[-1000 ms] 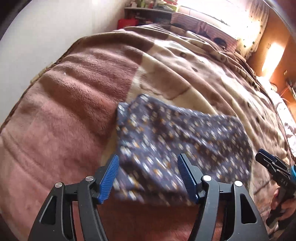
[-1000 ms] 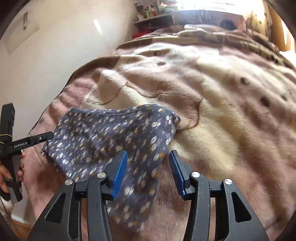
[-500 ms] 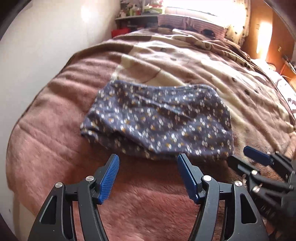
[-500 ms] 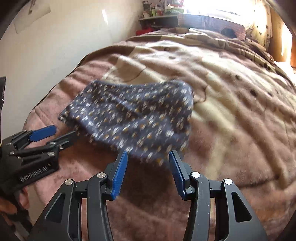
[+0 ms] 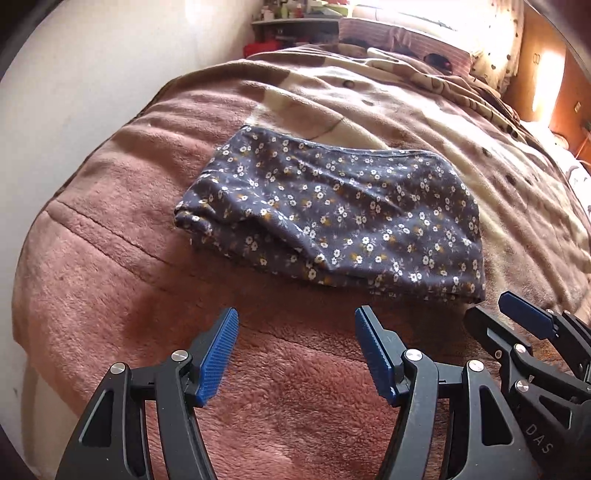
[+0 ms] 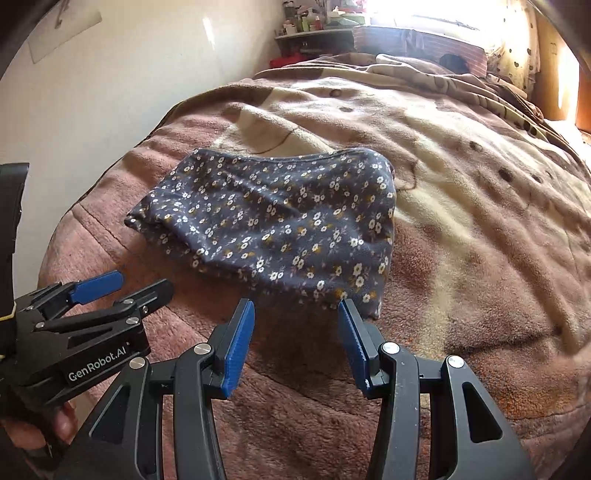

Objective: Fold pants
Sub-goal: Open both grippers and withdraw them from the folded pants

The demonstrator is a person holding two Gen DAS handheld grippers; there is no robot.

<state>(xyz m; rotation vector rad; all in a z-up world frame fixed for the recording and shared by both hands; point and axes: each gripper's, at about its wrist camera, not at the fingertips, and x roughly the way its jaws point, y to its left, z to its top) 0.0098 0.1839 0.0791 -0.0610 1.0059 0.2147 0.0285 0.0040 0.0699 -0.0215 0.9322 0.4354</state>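
Note:
The dark blue floral pants (image 5: 332,214) lie folded into a compact bundle on the bed blanket; they also show in the right wrist view (image 6: 273,225). My left gripper (image 5: 295,325) is open and empty, a short way back from the bundle's near edge; it also shows in the right wrist view (image 6: 122,284). My right gripper (image 6: 297,314) is open and empty, its fingertips just short of the bundle's near right corner; it also shows in the left wrist view (image 5: 495,314).
A pink and cream fleece blanket (image 5: 129,277) covers the bed. A white wall (image 6: 129,92) runs along the left. A shelf with small items (image 6: 314,33) and striped pillows (image 5: 399,40) lie at the far end.
Both grippers have pulled back from the pants, which were between the fingers a second ago. The bundle now lies free on the blanket, farther away.

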